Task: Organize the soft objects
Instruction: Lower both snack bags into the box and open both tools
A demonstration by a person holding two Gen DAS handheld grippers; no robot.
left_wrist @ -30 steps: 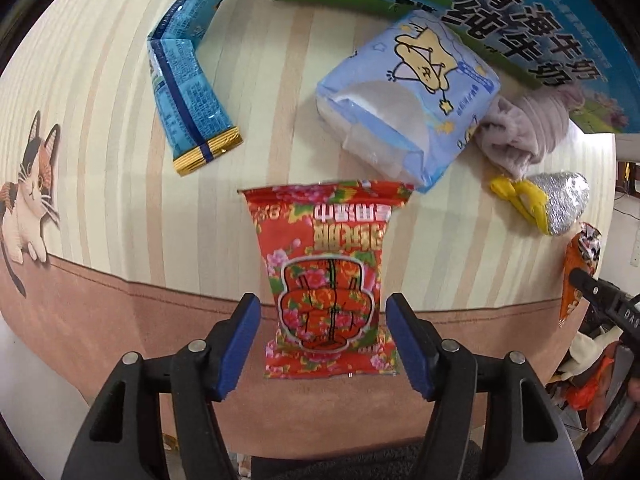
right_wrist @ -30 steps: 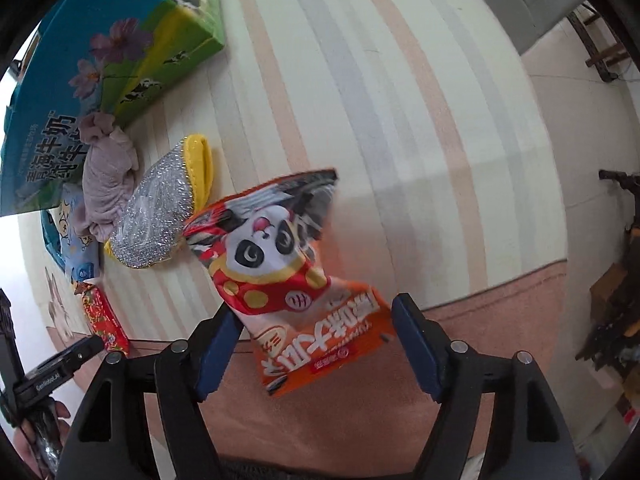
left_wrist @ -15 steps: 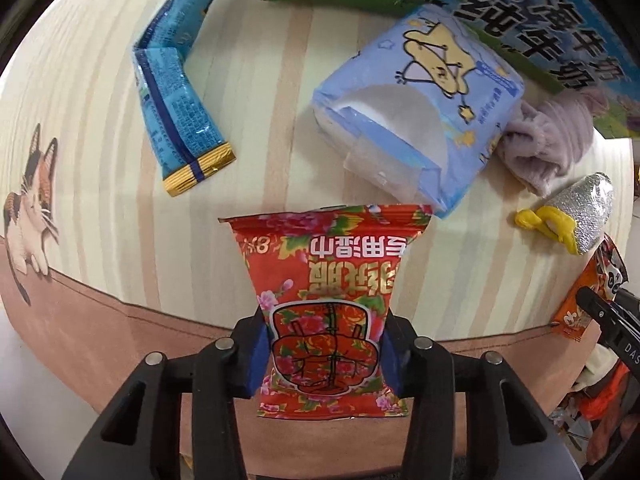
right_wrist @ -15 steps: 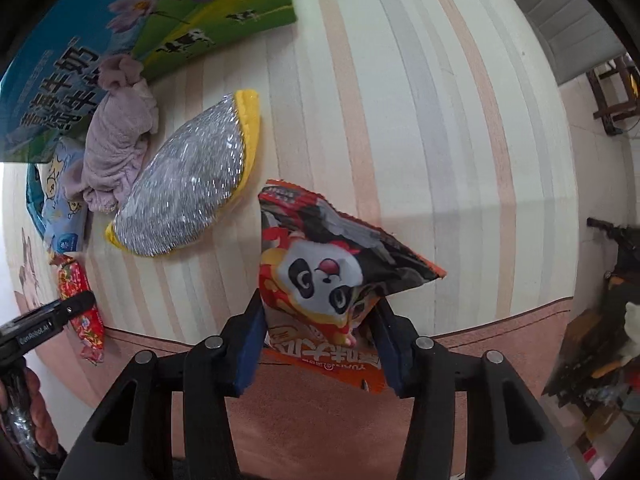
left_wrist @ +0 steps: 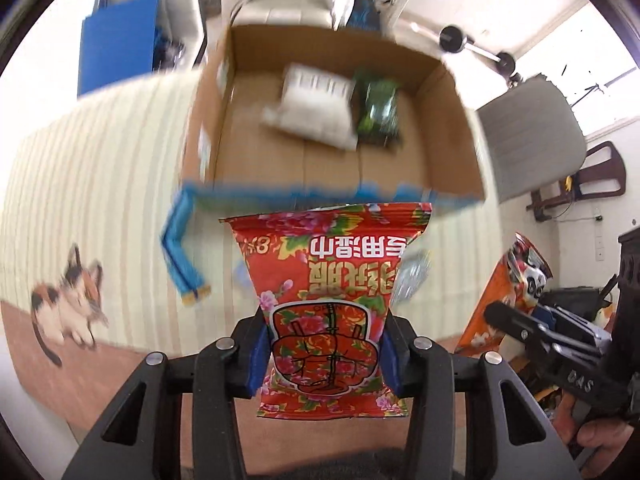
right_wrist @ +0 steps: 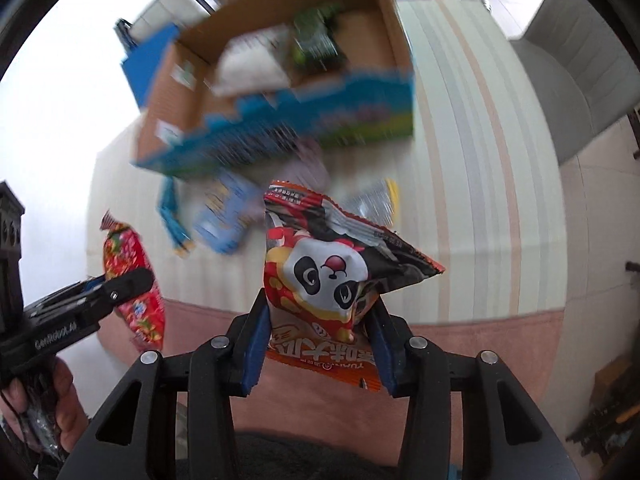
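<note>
My left gripper [left_wrist: 325,354] is shut on a red flowered packet [left_wrist: 328,300] and holds it up above the striped table, in front of an open cardboard box [left_wrist: 452,128]. My right gripper [right_wrist: 318,344] is shut on an orange panda snack bag [right_wrist: 328,272], also lifted off the table. The box [right_wrist: 384,12] holds a white pack [left_wrist: 314,108] and a green packet [left_wrist: 378,110]. The red packet also shows at the left of the right wrist view [right_wrist: 134,280], and the panda bag at the right of the left wrist view [left_wrist: 516,276].
On the table lie a long blue packet [left_wrist: 180,256], a light blue bag [right_wrist: 228,216], a purple cloth [right_wrist: 308,164] and a silver and yellow scrubber [right_wrist: 376,200]. A grey chair [left_wrist: 532,136] stands at the right. The cloth has a cat print [left_wrist: 68,312].
Both grippers have risen off the table with their packets and tilted up, so the open box's inside has come into view. The view is blurred by the motion.
</note>
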